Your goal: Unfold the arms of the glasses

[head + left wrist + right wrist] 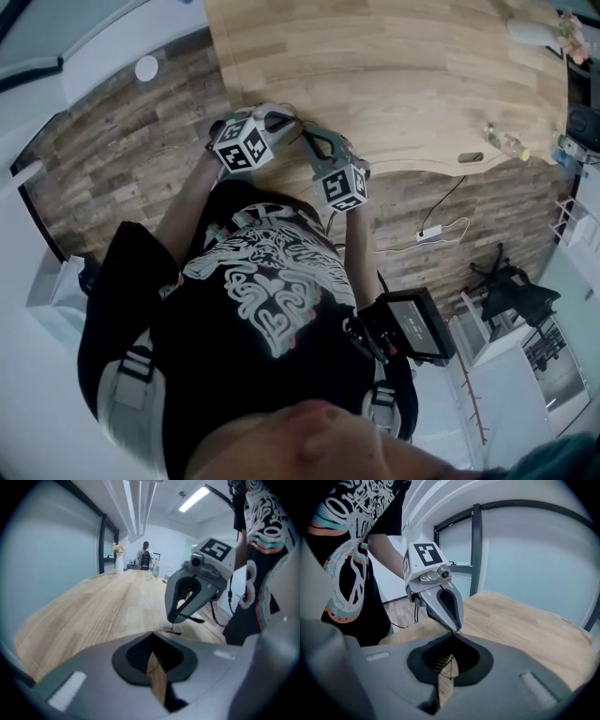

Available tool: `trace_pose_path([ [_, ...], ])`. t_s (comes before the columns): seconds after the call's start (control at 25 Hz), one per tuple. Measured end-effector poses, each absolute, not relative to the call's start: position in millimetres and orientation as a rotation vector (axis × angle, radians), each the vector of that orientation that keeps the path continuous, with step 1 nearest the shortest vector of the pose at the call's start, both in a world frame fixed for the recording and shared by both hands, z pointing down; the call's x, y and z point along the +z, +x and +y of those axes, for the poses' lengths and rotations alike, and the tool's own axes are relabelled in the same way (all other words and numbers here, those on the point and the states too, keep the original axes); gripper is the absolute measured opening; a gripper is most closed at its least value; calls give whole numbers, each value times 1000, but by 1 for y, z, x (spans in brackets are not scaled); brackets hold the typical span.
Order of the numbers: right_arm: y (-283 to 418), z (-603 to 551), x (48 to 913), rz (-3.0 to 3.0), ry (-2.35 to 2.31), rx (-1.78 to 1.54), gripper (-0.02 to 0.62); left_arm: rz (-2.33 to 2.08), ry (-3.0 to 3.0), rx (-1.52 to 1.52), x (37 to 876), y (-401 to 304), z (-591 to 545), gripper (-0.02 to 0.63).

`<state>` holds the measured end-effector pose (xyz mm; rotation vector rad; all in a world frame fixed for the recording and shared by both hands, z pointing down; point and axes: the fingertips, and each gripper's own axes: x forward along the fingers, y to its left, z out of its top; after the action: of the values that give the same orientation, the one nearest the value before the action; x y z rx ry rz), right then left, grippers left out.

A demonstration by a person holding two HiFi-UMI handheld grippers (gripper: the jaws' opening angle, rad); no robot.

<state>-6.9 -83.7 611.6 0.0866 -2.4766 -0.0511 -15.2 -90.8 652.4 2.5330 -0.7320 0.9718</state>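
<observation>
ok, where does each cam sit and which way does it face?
Head view: on the person's head, facing steeply down at the table edge; shows torso, left tongs and right tongs.
Left gripper view: rides the left tongs, looks along its shut jaws across the table; right tongs and torso at right.
Right gripper view: rides the right tongs, looks over the table edge at the left tongs; torso at left.
Shared: each gripper view shows the other tongs, tip to tip on the thin glasses.
</observation>
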Motion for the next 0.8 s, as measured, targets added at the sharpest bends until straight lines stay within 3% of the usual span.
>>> trace_pose_path([
  [0.52, 14, -63, 594, -2622, 157, 36, -2, -477, 2609, 1320, 657, 2, -75, -5],
  [0.6, 16, -62, 594, -2628, 166, 41, -2, -380, 2604, 1383, 663, 7, -67, 54],
  [0.8, 23, -60, 596, -2628, 173, 53, -2, -189, 2588, 1506, 680, 18, -55, 97],
])
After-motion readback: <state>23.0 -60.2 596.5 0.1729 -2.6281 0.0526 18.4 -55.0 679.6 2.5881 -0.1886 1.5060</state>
